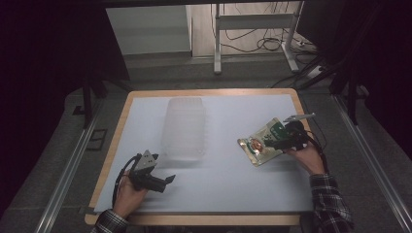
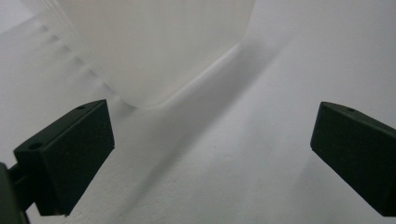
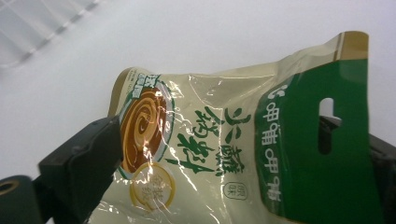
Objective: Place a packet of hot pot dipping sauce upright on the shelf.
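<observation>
The right claw grips the snack pouch right of the clear plastic container, while the left claw gapes empty nearer it.

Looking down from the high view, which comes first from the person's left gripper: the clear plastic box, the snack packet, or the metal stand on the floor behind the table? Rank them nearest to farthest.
From the left gripper, at the table's near left:
1. Clear plastic box, just ahead of it, mid-table.
2. Snack packet, across on the right, in the right gripper.
3. Metal stand, beyond the table's far edge.
</observation>
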Motion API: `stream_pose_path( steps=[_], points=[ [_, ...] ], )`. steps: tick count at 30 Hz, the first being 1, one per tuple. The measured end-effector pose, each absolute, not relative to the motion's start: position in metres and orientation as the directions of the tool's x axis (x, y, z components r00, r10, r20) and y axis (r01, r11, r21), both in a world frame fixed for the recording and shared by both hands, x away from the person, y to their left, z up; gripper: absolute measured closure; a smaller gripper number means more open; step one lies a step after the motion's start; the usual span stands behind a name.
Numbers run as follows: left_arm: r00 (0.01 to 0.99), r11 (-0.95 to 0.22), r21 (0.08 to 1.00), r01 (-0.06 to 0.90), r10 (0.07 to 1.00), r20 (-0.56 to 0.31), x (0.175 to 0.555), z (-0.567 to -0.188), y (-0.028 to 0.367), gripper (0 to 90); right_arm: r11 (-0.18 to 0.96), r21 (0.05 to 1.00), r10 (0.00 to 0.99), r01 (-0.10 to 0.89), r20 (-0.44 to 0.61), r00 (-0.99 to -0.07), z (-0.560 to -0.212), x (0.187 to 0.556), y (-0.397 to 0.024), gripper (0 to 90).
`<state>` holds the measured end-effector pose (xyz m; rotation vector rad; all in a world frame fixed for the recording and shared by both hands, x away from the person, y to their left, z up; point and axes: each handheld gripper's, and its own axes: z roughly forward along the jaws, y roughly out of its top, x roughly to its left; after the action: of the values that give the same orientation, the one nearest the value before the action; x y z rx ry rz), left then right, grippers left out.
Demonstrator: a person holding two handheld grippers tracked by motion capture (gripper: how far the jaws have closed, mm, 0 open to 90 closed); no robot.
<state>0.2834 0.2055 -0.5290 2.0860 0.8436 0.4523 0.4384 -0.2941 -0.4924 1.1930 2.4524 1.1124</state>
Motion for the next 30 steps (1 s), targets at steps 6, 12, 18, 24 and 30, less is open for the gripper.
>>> stream_pose_path(
  steps=[6,12,18,24,30],
  points=[
    [0.715,-0.450,0.795,0.407,0.698,0.029,0.284,-0.529,0.205,0.0,0.413,0.656,0.774,0.631,0.112,-0.623,-0.497,0.439,-0.281,2.4],
    [0.723,-0.467,0.787,0.403,0.690,0.039,0.284,-0.530,0.204,0.0,0.446,0.644,0.806,0.621,0.013,-0.592,-0.495,0.434,-0.274,33.4],
    [0.723,-0.472,0.785,0.401,0.689,0.045,0.284,-0.530,0.202,0.0,0.479,0.594,0.824,0.646,-0.050,-0.565,-0.502,0.434,-0.267,61.8],
    [0.724,-0.474,0.784,0.401,0.689,0.046,0.284,-0.530,0.203,0.0,0.493,0.589,0.822,0.641,-0.075,-0.564,-0.496,0.430,-0.265,88.3],
    [0.722,-0.470,0.787,0.400,0.691,0.045,0.283,-0.530,0.204,0.0,0.493,0.614,0.809,0.616,-0.062,-0.585,-0.486,0.426,-0.267,88.8]
  ],
)
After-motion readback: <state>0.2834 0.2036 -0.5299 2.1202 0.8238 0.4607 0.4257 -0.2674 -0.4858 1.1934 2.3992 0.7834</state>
